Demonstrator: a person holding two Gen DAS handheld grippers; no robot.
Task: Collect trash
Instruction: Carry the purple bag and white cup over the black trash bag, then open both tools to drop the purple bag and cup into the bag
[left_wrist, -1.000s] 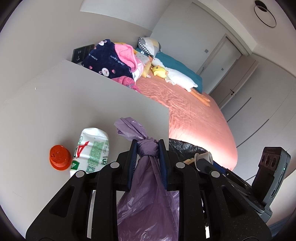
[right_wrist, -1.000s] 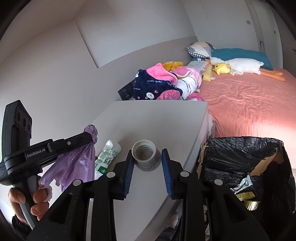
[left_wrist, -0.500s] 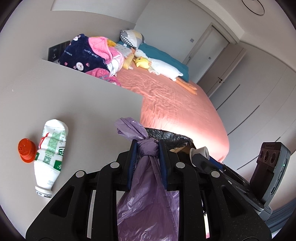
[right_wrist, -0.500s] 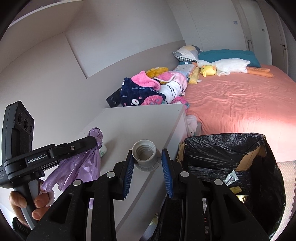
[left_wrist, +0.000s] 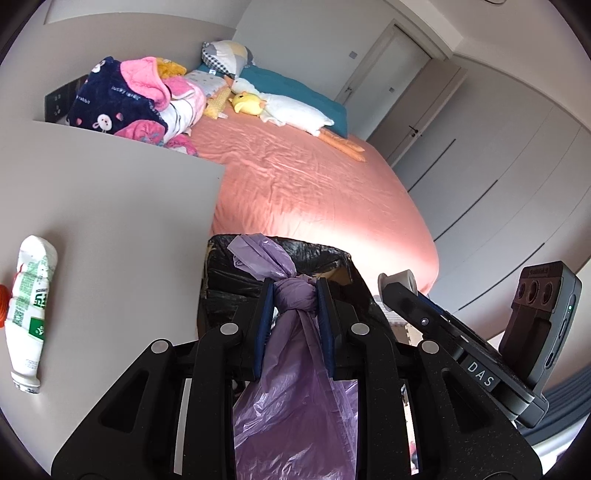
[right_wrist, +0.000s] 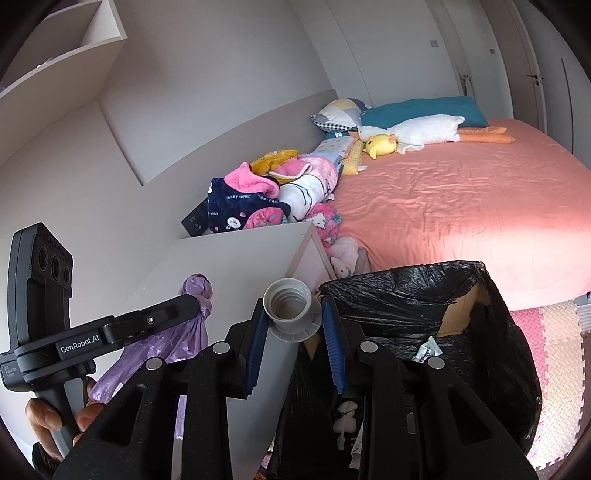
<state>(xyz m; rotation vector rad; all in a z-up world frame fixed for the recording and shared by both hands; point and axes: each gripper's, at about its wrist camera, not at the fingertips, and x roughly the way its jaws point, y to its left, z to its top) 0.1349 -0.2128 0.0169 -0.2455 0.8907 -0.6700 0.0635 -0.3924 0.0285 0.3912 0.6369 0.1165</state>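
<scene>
Left wrist: purple bag (left_wrist: 295, 299) pinched inside left gripper (left_wrist: 295, 295).

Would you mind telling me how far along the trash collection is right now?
Done: some scraps already lie in the black-lined bin. In hand: the left gripper is shut on the knot of the purple bag, and the right gripper holds a grey threaded cap beside the bin's rim. Left: the white bottle and an orange cap lie on the white cabinet top.
</scene>
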